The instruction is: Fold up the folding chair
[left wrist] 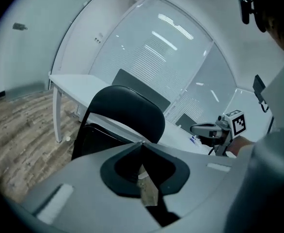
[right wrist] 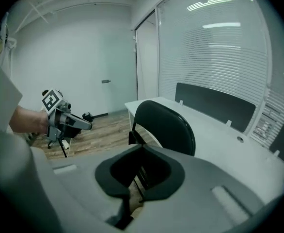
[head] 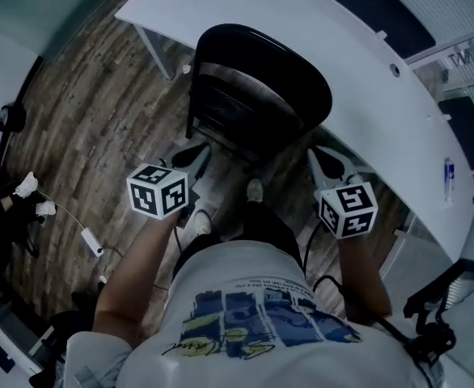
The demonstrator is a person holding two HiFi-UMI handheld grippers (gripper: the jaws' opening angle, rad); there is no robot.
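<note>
The black folding chair (head: 261, 79) stands on the wooden floor against the white table (head: 366, 63), its padded back uppermost and its dark frame below. In the head view my left gripper (head: 202, 155) is at the chair's left side and my right gripper (head: 315, 157) at its right, both close to the frame without gripping it. The left gripper view shows the chair (left wrist: 127, 113) ahead and my left gripper (left wrist: 142, 143) shut on nothing, with my right gripper (left wrist: 200, 129) beyond. In the right gripper view my right gripper (right wrist: 142, 147) is shut and empty in front of the chair (right wrist: 166, 123).
The table (right wrist: 229, 130) curves along a glass wall with blinds (right wrist: 219, 47). Cables and a white adapter (head: 90, 241) lie on the floor at the left beside dark gear (head: 10, 208). The person's shoe (head: 255, 189) is just behind the chair.
</note>
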